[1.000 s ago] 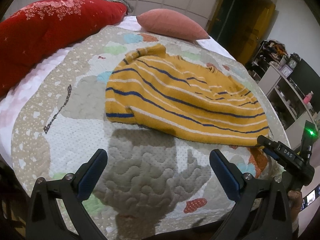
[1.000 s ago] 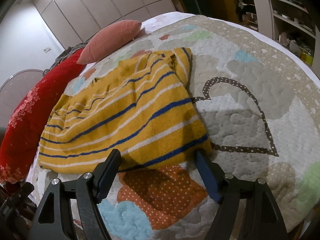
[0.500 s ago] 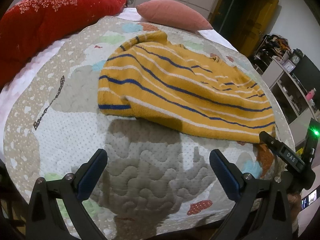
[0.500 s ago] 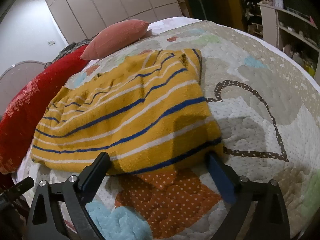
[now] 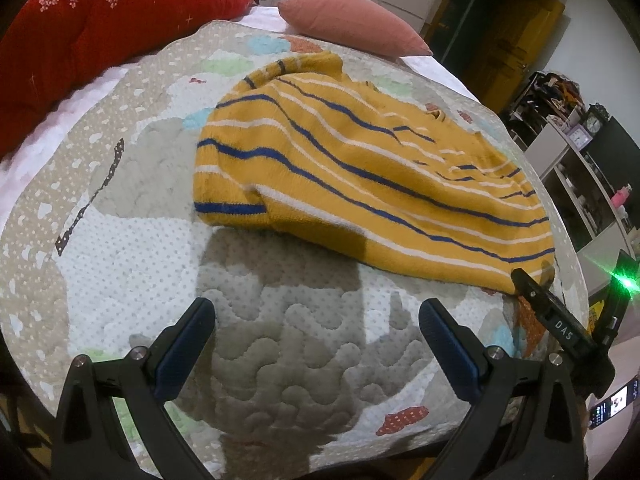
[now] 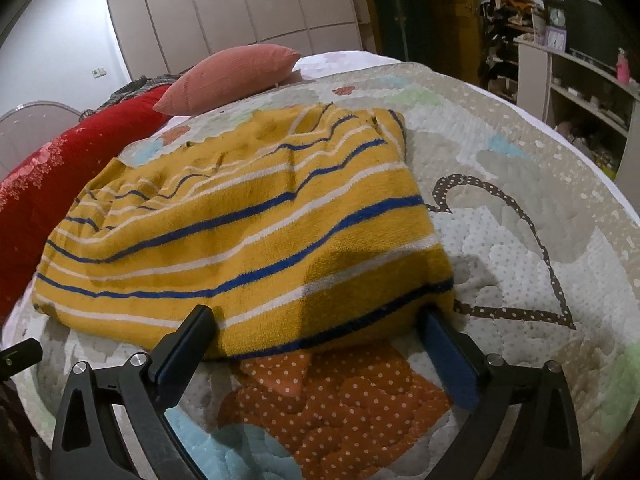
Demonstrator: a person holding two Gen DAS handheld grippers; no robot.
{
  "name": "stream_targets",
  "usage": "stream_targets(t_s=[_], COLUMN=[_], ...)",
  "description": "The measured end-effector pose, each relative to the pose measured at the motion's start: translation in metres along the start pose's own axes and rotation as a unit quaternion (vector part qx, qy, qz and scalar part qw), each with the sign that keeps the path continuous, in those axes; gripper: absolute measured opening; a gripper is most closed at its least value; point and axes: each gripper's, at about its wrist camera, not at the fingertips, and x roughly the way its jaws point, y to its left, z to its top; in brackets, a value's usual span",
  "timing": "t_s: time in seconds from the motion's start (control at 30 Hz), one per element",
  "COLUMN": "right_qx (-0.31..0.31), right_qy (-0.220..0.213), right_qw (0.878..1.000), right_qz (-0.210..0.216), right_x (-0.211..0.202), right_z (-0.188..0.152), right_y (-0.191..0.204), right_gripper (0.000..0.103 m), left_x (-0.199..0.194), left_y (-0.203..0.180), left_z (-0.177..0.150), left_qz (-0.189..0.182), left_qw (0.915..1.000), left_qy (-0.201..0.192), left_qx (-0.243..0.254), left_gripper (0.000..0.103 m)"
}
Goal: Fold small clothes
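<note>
A small yellow sweater (image 5: 360, 176) with blue and white stripes lies spread on a round quilted mat (image 5: 280, 340). My left gripper (image 5: 316, 336) is open and empty, a short way in front of the sweater's near edge. My right gripper (image 6: 316, 340) is open, low over the mat, its fingertips (image 6: 196, 328) at the sweater's (image 6: 248, 232) hem edge, which lies between the two fingers. The right gripper also shows in the left wrist view (image 5: 536, 292), touching the sweater's right corner.
A red cushion (image 5: 100, 28) and a pink pillow (image 5: 348, 20) lie at the far side of the bed. White shelves (image 6: 588, 92) stand to the right. The mat's edge (image 5: 440, 436) drops off just in front of my left gripper.
Both grippers have moved forward toward the sweater. The right gripper has dropped lower, and its fingertips now reach the hem. The sweater has not moved.
</note>
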Motion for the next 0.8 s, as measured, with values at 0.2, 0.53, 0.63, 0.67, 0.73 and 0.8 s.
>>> stream_targets(t_s=[0.2, 0.53, 0.63, 0.67, 0.73, 0.8], right_qx=[-0.001, -0.001, -0.011, -0.011, -0.011, -0.014], right_qy=[-0.013, -0.015, -0.011, -0.011, -0.009, -0.009], right_qw=[1.0, 1.0, 0.999, 0.999, 0.999, 0.999], right_qz=[-0.011, -0.023, -0.03, -0.031, -0.031, -0.033], right_x=[0.0001, -0.0011, 0.0003, 0.0003, 0.0005, 0.0007], right_z=[-0.0026, -0.0056, -0.0059, -0.0058, -0.0059, -0.0061], right_y=[0.0025, 0.0071, 0.0095, 0.0096, 0.0094, 0.0097], right_gripper=[0.103, 0.103, 0.103, 0.103, 0.103, 0.103], left_x=[0.0027, 0.0037, 0.0021, 0.0011, 0.0004, -0.0002], left_y=[0.0034, 0.0049, 0.0051, 0.0055, 0.0062, 0.0075], left_z=[0.001, 0.0014, 0.0018, 0.0017, 0.0022, 0.0021], left_qz=[-0.003, -0.006, -0.01, -0.011, -0.014, -0.016], left_qw=[1.0, 1.0, 0.9999, 0.9999, 0.9998, 0.9998], left_qy=[0.001, 0.0, 0.001, 0.0, 0.0, 0.0], left_qx=[-0.003, -0.004, -0.008, -0.009, -0.011, -0.014], left_gripper=[0.101, 0.101, 0.102, 0.102, 0.102, 0.102])
